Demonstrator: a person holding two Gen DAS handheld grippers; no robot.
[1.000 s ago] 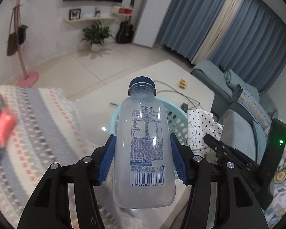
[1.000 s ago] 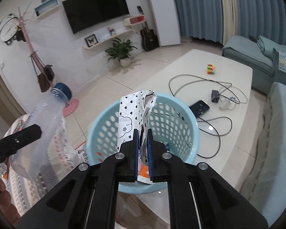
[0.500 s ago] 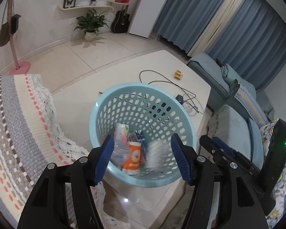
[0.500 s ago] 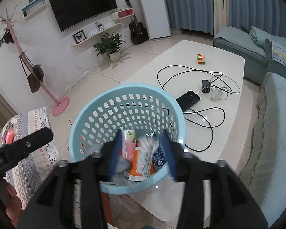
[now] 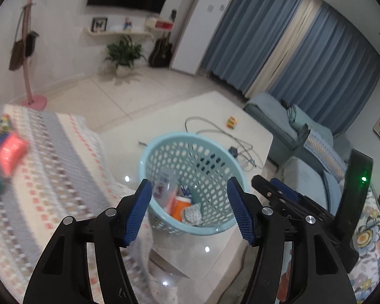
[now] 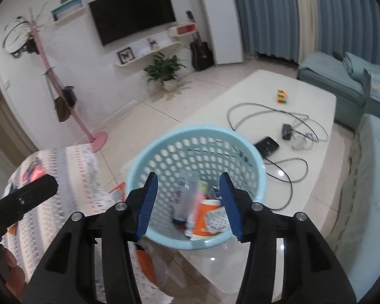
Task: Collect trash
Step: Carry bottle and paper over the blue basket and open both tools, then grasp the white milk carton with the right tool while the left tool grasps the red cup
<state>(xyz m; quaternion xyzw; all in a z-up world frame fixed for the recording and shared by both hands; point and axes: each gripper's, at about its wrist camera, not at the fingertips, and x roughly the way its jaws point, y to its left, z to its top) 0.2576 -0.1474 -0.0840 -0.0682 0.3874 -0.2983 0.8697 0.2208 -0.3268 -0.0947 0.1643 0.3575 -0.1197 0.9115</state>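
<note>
A light-blue perforated basket [image 5: 169,136] [image 6: 190,129] stands on the near end of a white table. Trash lies inside it: a clear plastic bottle [image 5: 164,187] [image 6: 188,197], an orange cup [image 5: 181,206] [image 6: 207,210] and a white dotted paper wrapper [image 5: 193,213]. My left gripper [image 5: 188,182] hovers above the basket's near rim, open, with nothing between its blue pads. My right gripper [image 6: 188,177] hangs over the basket too, open and empty. Each gripper shows at the edge of the other's view, the right gripper [image 5: 278,192] and the left gripper [image 6: 30,192].
Beyond the basket the white table [image 6: 311,96] carries cables [image 6: 253,111], a black phone [image 6: 267,144] and a colourful cube [image 6: 281,96]. A striped cloth [image 5: 50,167] with bright packets [image 5: 11,149] lies to the left. A blue sofa [image 5: 278,116] stands to the right.
The left gripper let go of the clear bottle and the right let go of the dotted wrapper. Both now lie in the basket. Both grippers opened and drew up and back.
</note>
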